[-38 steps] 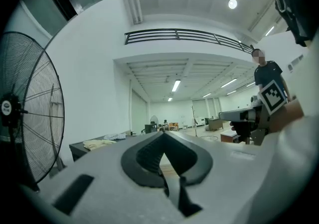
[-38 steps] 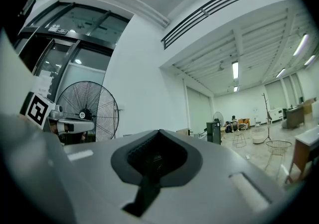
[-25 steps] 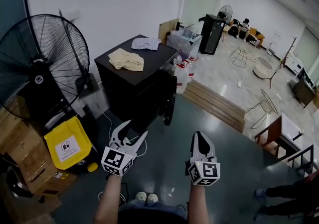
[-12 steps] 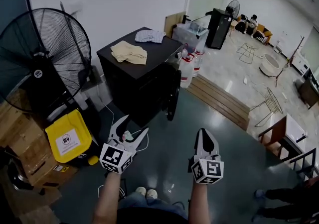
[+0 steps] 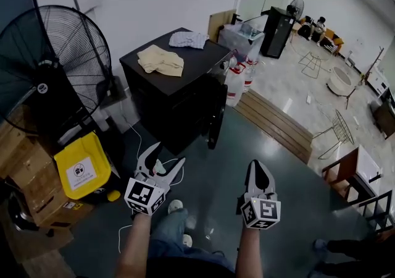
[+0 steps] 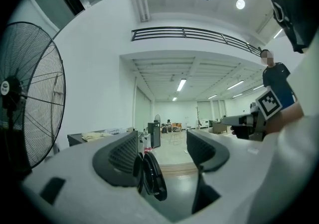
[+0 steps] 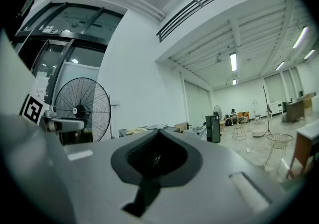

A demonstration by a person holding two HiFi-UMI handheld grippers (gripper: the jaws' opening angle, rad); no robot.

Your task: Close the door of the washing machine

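Observation:
The black washing machine (image 5: pixel 176 94) stands by the white wall, and its round door (image 5: pixel 214 121) hangs open toward me on its right side. Both grippers hover level over the dark floor, well short of the machine. My left gripper (image 5: pixel 168 154) is open with nothing between its jaws. In the left gripper view the door (image 6: pixel 152 176) shows edge-on through the gap of the left gripper (image 6: pixel 162 147). My right gripper (image 5: pixel 257 165) is shut and empty; in the right gripper view the right gripper (image 7: pixel 157 152) has its pads pressed together.
A beige cloth (image 5: pixel 160 60) and a pale cloth (image 5: pixel 188 39) lie on the machine. A large fan (image 5: pixel 52 60), a yellow bin (image 5: pixel 81 168) and cardboard boxes (image 5: pixel 24 178) stand left. Jugs (image 5: pixel 237 85) and a wooden step (image 5: pixel 274 125) are right of the machine.
Both grippers have sunk lower in the head view. The left jaws stand a little wider. A foot has stepped forward below the left gripper.

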